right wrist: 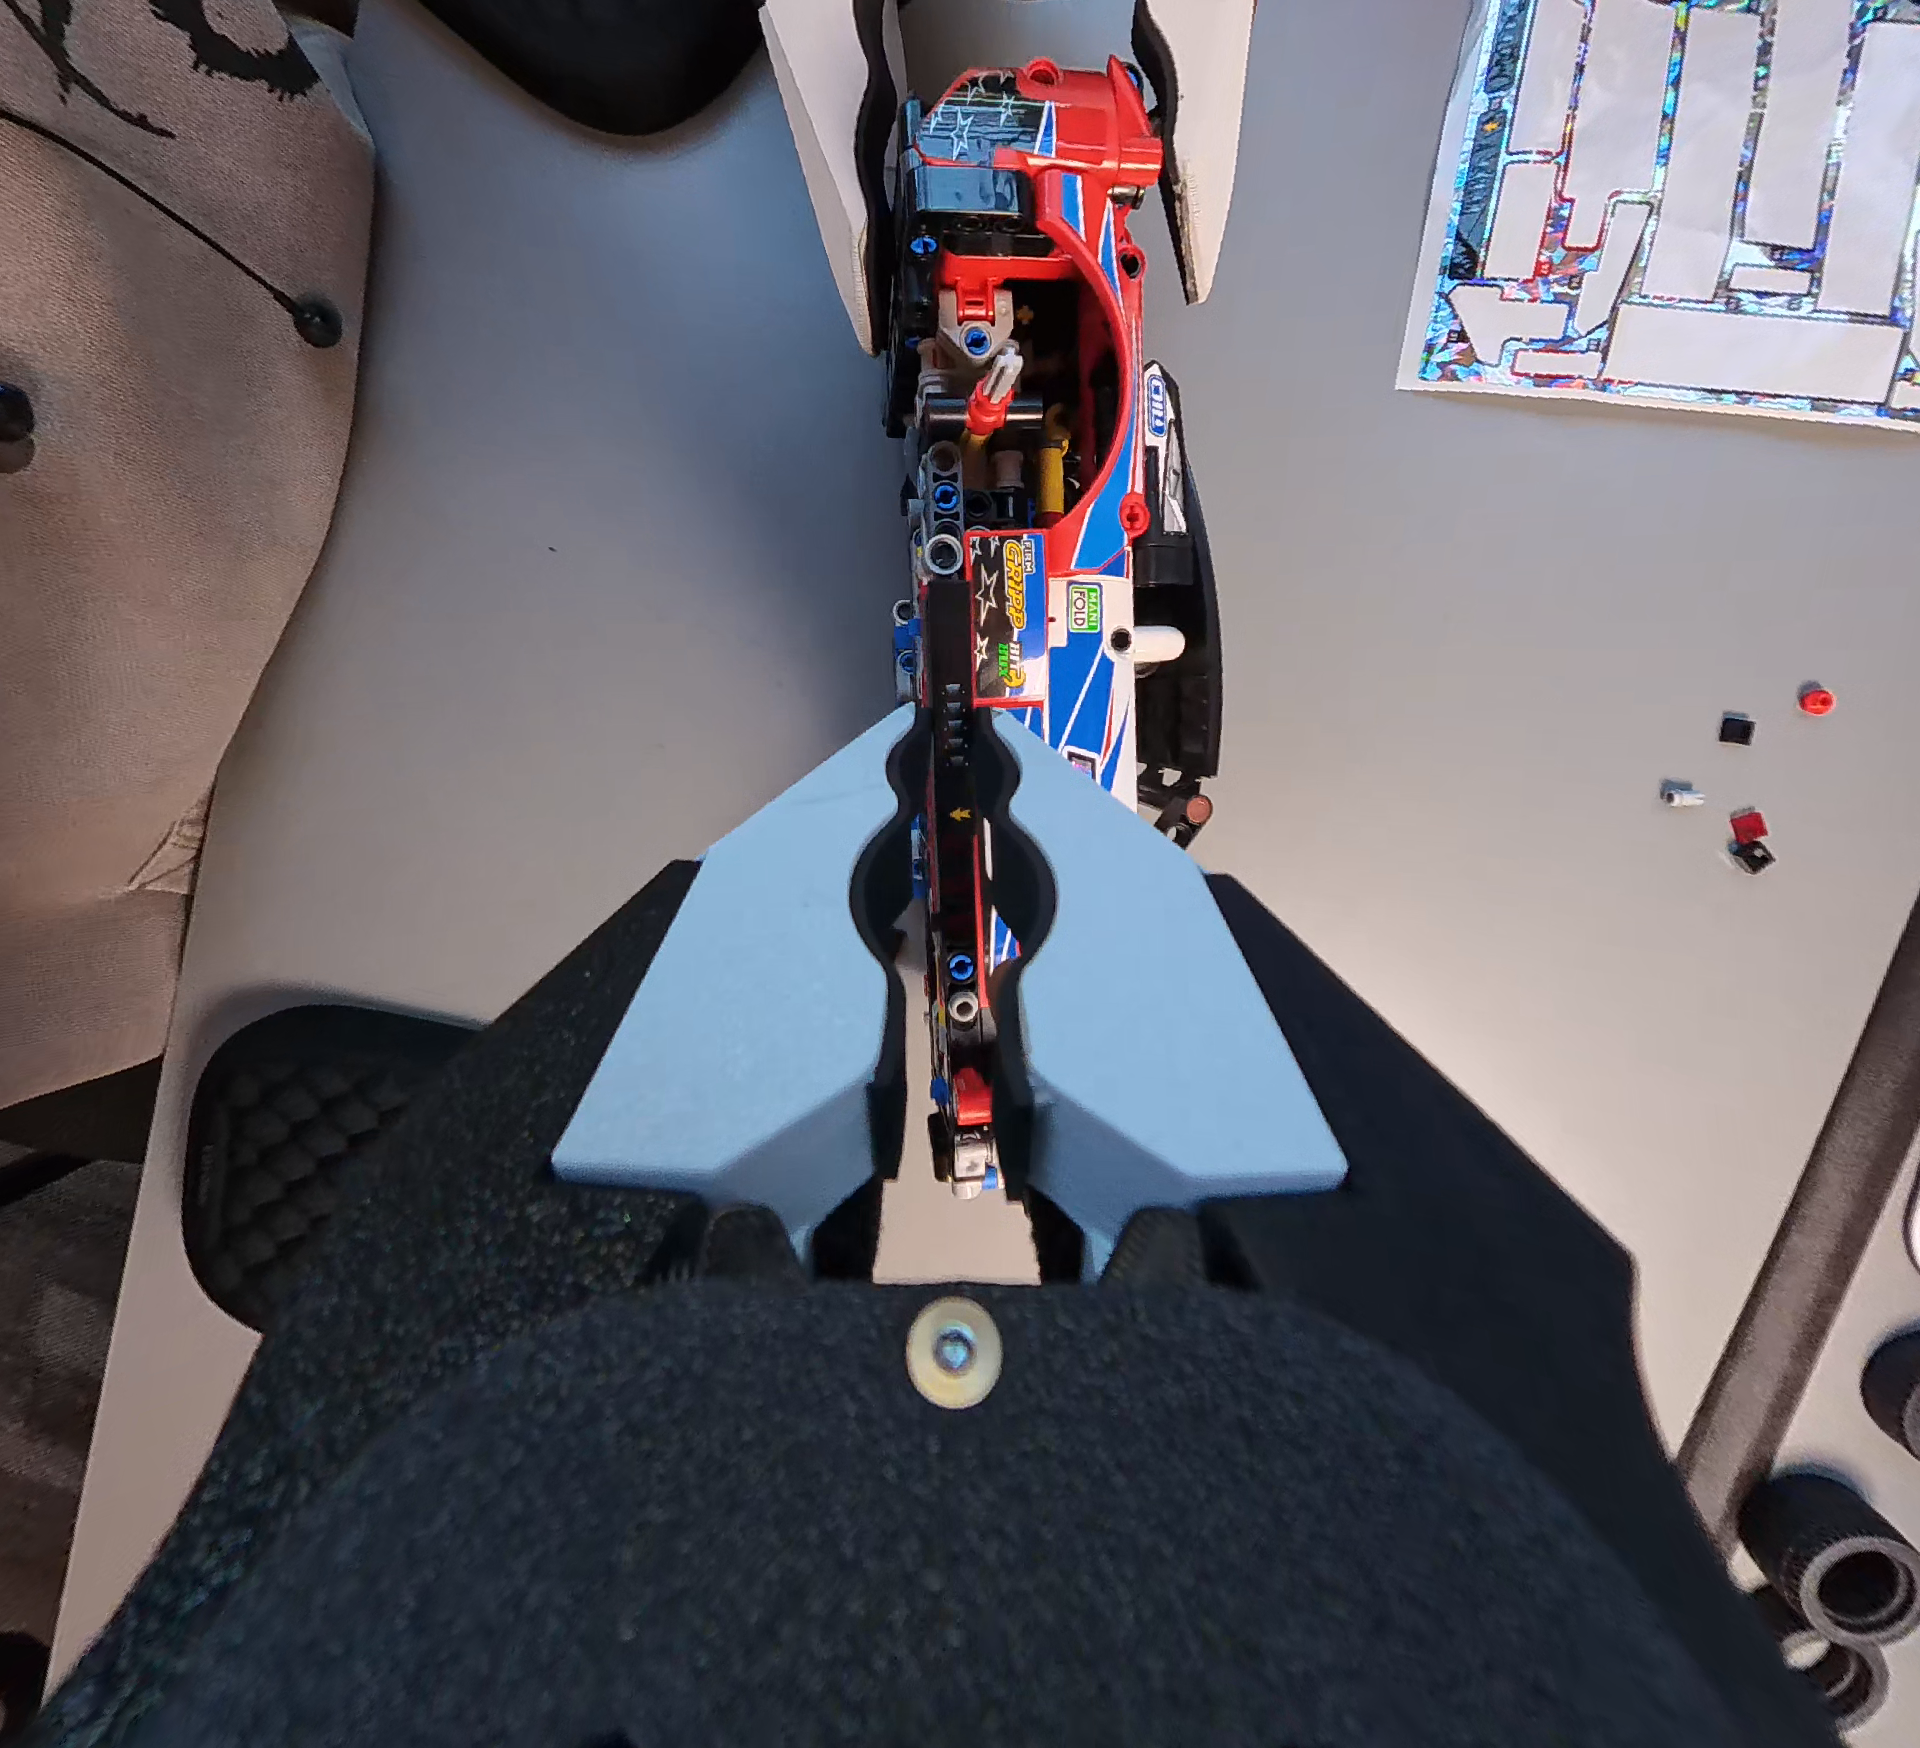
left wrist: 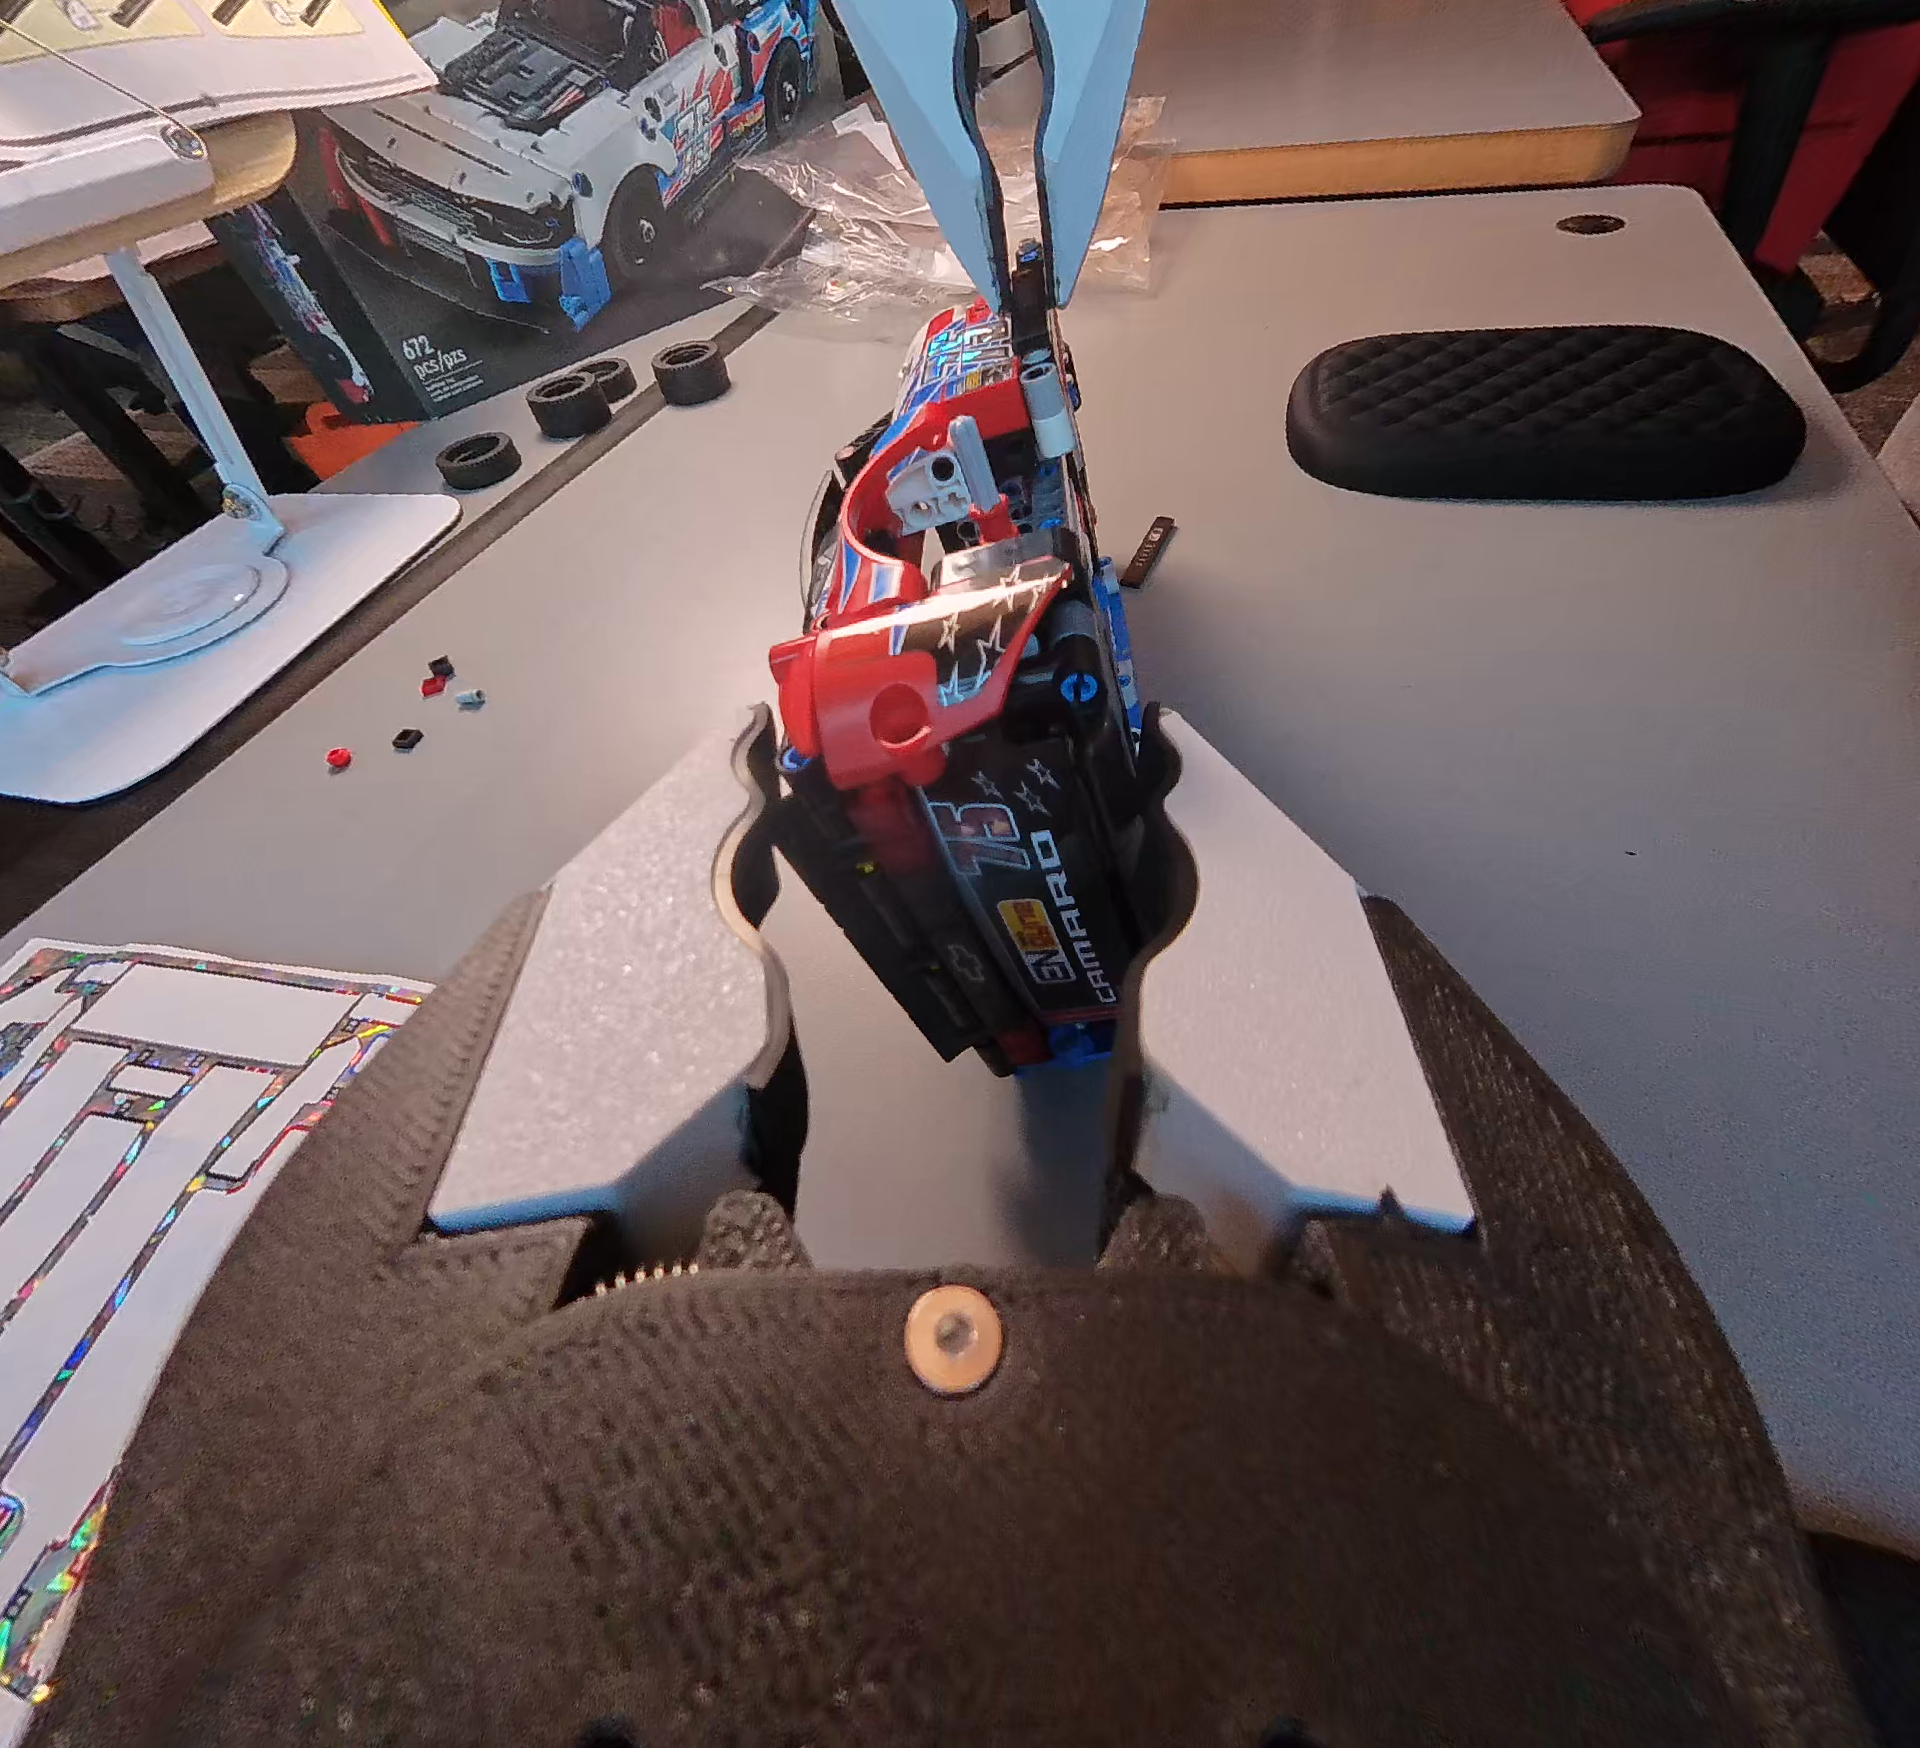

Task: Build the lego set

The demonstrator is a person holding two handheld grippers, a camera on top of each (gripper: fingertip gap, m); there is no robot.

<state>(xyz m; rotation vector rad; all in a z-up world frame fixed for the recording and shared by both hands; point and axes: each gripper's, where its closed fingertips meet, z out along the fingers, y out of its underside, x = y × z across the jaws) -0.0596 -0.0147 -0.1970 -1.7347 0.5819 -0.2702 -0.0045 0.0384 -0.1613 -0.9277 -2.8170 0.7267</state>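
Nearest the lens, the left tool [left wrist: 961, 877] is clamped on one end of the partly built car model [left wrist: 966, 659], which is turned on its side above the grey counter [left wrist: 1455, 659]. Right tool [right wrist: 956, 867] grips a thin black edge at the opposite end; whether the model touches the counter is unclear. Loose small pieces [left wrist: 436, 701] and four black tyres [left wrist: 582, 399] lie to the left, near the set's box [left wrist: 540, 140]. Sticker sheet [left wrist: 156, 1127] lies flat at the near left.

Car model [left wrist: 966, 659] between both grippers
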